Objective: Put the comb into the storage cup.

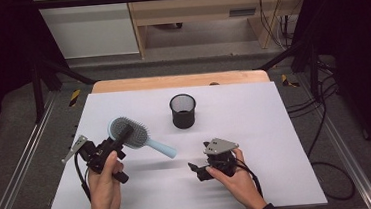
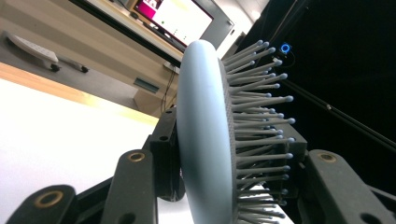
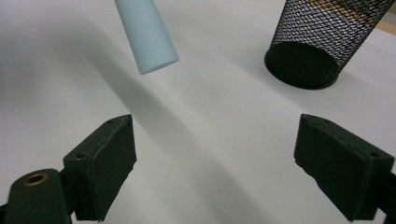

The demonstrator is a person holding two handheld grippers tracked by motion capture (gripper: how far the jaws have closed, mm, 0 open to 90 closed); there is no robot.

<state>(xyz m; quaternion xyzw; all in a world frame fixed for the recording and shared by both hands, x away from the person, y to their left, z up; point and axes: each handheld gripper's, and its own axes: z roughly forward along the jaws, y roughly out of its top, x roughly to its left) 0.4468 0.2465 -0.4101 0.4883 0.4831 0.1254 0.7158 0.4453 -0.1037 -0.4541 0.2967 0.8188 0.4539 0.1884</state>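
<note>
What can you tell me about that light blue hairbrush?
The hairbrush looks like pale blue plastic, with an oval head, a grey pad of ball-tipped bristles and a plain round handle. The left tongs are shut on its head, one jaw on the smooth back and one among the bristles. It seems lifted off the white table, casting a shadow, its handle pointing toward the right tongs.

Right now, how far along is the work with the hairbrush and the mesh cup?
Done: the left gripper has clamped the light blue hairbrush by its head and holds it above the white table. In hand: the brush hangs in the air with its handle toward the right gripper, whose jaws stand open and empty. Left: probably getting the brush into the black mesh cup, which looks empty.
</note>
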